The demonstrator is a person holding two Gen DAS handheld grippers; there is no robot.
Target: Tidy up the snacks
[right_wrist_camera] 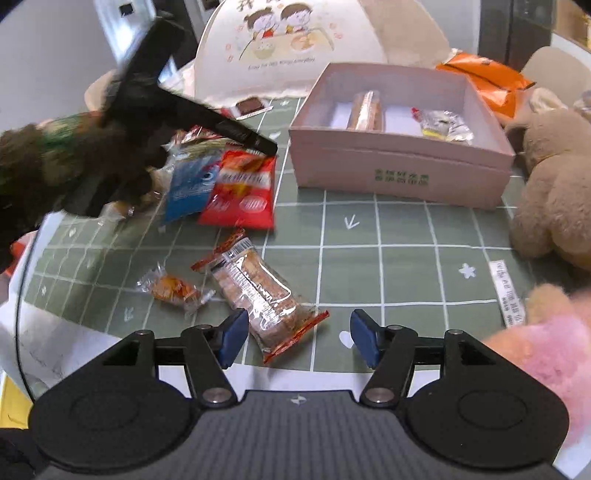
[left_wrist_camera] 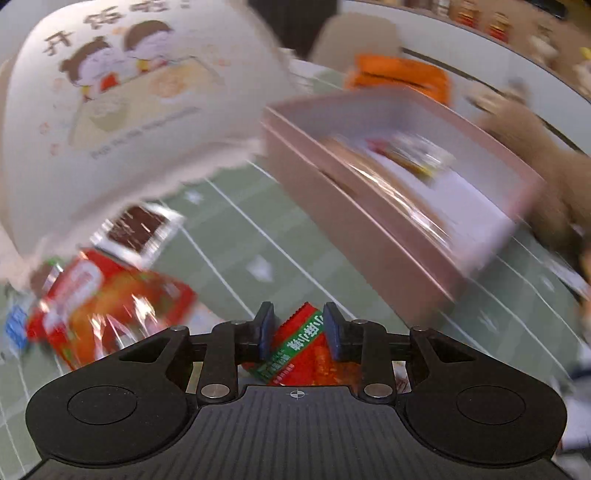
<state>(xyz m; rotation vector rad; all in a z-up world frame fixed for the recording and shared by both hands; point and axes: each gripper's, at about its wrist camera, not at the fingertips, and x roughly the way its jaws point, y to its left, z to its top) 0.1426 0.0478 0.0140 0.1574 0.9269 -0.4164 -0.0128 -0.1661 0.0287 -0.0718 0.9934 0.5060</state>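
Left wrist view: the left tool (left_wrist_camera: 299, 326) grips a red-and-green snack packet (left_wrist_camera: 301, 350) at lower centre. Next, likely carry it to the pink box (left_wrist_camera: 369, 236). The right tool (right_wrist_camera: 295, 338) gapes empty above a biscuit pack (right_wrist_camera: 262, 291).

You are working at a table (right_wrist_camera: 406, 266) wearing a green cloth ruled in white squares. A pale wall (right_wrist_camera: 44, 48) is rising behind it on the left, a dark cabinet (right_wrist_camera: 513, 29) is standing at the far right, and even light is falling across everything.

Home: gridded tablecloth (right_wrist_camera: 406, 266), plush toys (right_wrist_camera: 554, 192)
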